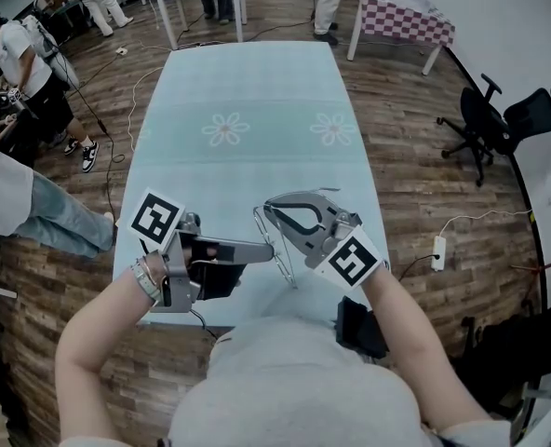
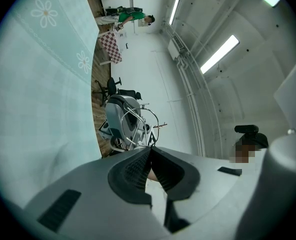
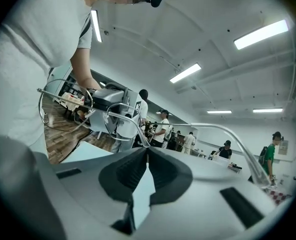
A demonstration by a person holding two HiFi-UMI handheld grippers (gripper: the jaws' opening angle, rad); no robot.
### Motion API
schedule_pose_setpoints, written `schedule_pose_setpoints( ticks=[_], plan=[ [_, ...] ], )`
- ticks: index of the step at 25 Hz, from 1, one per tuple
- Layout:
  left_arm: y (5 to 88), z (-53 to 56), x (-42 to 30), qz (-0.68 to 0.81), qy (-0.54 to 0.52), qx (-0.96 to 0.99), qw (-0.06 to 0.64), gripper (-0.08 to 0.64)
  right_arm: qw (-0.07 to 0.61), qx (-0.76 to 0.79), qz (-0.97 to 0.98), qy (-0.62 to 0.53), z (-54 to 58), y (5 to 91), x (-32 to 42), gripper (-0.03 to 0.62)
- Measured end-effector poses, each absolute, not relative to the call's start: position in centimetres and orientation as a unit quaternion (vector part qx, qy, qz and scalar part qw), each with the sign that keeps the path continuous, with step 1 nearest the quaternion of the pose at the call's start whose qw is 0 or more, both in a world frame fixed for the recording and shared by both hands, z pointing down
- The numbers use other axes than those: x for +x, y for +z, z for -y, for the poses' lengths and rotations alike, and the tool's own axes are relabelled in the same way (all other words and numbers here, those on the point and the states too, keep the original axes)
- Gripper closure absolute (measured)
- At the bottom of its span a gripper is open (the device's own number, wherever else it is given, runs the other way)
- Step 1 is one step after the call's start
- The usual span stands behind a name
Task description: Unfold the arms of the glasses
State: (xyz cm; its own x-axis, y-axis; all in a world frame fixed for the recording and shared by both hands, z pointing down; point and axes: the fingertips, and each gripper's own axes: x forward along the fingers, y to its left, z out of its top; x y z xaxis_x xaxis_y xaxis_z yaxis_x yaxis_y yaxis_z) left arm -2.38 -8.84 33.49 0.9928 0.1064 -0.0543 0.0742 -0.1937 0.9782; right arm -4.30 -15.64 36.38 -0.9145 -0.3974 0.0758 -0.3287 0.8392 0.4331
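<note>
Table [image 1: 248, 91] with pale blue flowered cloth lay below you | your left gripper [image 1: 269, 248] was over its near part, jaws clenched on the glasses [image 3: 133, 120] | your right gripper [image 1: 266, 209] met it from the other side, jaws pinched on the thin wire frame | glasses were held above the cloth between both grippers, one arm standing out from the frame

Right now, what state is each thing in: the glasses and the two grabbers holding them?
glasses: held in the air between both grippers, one arm swung out; the other arm can't be made out.
left gripper: shut on the glasses.
right gripper: shut on the glasses, near where the swung-out arm starts.
</note>
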Motion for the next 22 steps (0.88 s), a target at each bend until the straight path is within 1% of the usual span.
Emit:
schedule_pose_setpoints(
  ticks=[6,11,15,22],
  plan=[
    [33.6,9.0,-2.5,-0.052,0.012,0.772,0.633,0.551,0.056,0.211,0.957,-0.189,16.1,36.0,-3.2,0.574],
    [33.4,9.0,-2.4,-0.050,0.012,0.774,0.632,0.551,0.060,0.218,0.956,-0.187,16.2,36.0,-2.6,0.574],
    [33.5,9.0,-2.5,-0.047,0.010,0.773,0.632,0.551,0.044,0.228,0.956,-0.178,16.3,35.6,-2.1,0.574],
    [33.9,9.2,-2.7,-0.038,0.004,0.774,0.632,0.551,0.034,0.243,0.954,-0.171,16.6,35.7,-0.8,0.574]
  ],
)
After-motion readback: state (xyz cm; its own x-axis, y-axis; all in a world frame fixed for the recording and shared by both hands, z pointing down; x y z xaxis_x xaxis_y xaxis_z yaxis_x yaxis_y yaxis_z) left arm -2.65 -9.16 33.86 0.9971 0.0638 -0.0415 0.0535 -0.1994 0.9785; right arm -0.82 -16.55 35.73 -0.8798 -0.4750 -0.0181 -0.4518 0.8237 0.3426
